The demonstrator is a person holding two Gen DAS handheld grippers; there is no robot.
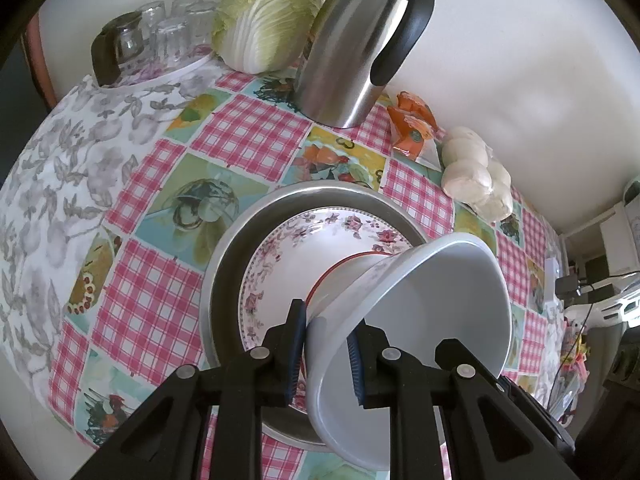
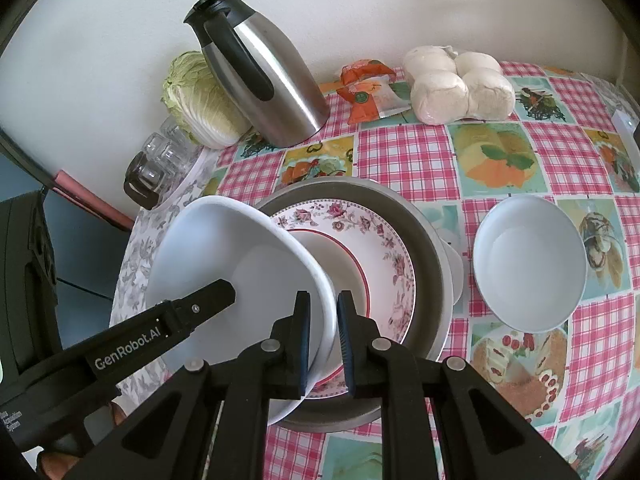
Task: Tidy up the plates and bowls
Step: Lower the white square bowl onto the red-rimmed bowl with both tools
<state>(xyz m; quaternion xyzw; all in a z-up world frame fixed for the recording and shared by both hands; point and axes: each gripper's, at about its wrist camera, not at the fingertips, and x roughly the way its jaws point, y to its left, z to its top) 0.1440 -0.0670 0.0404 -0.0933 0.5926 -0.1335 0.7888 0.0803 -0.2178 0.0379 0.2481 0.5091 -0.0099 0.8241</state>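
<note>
Both your tongs pinch the tilted white bowl's rim at frame centre.

The grey pan [image 2: 424,220] sits mid-frame on the checked cloth [image 2: 400,148], holding the floral plate [image 2: 384,248] and a red-rimmed bowl [image 2: 348,264]. Your left gripper [image 1: 326,354] and right gripper [image 2: 323,338] each clamp the white bowl [image 2: 224,256] above them. A second white bowl [image 2: 528,264] stands apart at right.

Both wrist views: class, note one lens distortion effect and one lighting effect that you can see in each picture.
Left wrist view: the table edge bows into a curve and the corners go black; the steel jug carries bright streaks. Right wrist view: the checked cloth bends toward the rim; the white bowl casts soft shade on the stack.
</note>
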